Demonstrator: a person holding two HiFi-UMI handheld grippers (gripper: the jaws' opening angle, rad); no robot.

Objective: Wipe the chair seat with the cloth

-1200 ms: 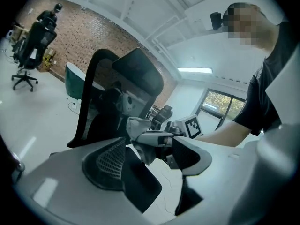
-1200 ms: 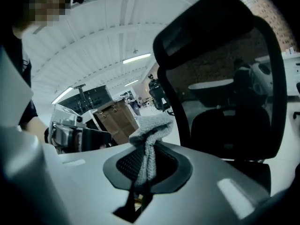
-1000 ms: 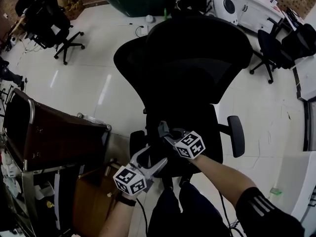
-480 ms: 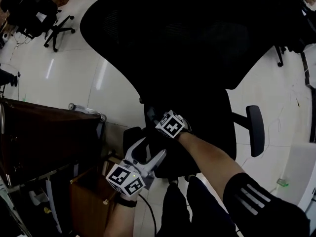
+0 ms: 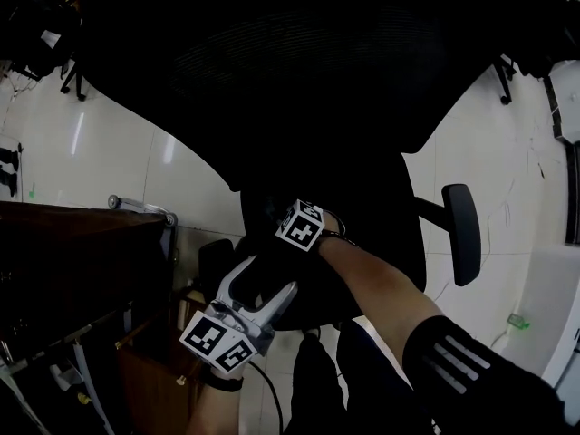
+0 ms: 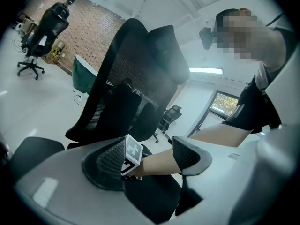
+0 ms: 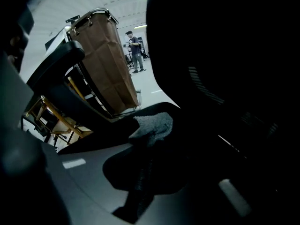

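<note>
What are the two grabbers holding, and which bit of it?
The right gripper pinches the grey cloth at a bunched fold; the left gripper is open and empty.

The right gripper [image 5: 292,223] has pushed forward across the chair seat [image 5: 390,234], away from the person and in under the backrest [image 5: 299,71], taking the cloth [image 7: 152,125] in its fingers along. The left gripper [image 5: 261,284] has slipped back and to the left, so the two now sit farther apart. The head has dipped in as well: the backrest now fills the whole top of the head view.
</note>
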